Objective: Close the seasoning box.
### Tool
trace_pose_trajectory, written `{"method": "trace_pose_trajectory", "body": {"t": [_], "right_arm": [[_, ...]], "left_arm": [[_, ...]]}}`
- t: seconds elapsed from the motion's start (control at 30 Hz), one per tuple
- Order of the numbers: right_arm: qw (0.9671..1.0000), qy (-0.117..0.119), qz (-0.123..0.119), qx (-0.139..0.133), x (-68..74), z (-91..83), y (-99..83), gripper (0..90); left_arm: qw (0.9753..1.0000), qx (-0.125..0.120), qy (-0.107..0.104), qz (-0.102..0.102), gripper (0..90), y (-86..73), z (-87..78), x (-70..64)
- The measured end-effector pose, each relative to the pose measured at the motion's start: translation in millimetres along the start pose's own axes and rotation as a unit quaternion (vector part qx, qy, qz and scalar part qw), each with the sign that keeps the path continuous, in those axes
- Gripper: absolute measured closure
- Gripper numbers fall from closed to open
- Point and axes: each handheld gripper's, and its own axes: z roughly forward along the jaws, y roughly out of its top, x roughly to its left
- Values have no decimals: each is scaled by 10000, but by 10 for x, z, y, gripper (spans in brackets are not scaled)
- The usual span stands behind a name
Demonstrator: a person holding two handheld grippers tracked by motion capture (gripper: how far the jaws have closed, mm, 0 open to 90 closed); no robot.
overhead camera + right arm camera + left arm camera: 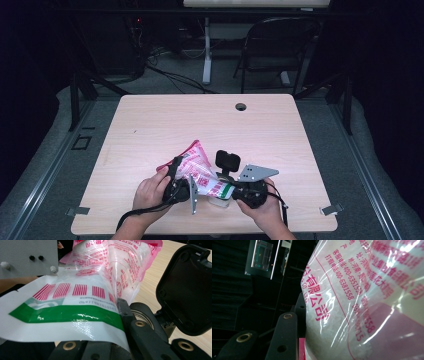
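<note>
- Plastic bag (199, 170) of white granules, printed in red with a green band, held above the near edge of the wooden table (150, 125), between both grippers.
- Right gripper (120, 315): jaws pressed together on the bag's sealed end.
- Left gripper (176, 176): against the bag's other side; jaw state cannot be told.

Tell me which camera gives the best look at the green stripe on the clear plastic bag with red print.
The right gripper view: the green stripe runs broad and sharp across the clear plastic bag with red print, under a barcode. The high view shows the stripe as a tiny patch between the grippers. The left gripper view shows the bag's red print and white grains.
</note>
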Motion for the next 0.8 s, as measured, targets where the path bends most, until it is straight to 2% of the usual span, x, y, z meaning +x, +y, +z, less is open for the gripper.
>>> {"method": "trace_pose_trajectory", "body": {"t": [0.47, 0.8], "right_arm": [[9999, -18, 83, -55, -10, -8, -11, 900], [9999, -8, 99, 41, -16, 31, -41, 900]], "left_arm": [[9997, 18, 225, 103, 633, 54, -47, 50], [9996, -60, 235, 141, 636, 40, -73, 58]]}}
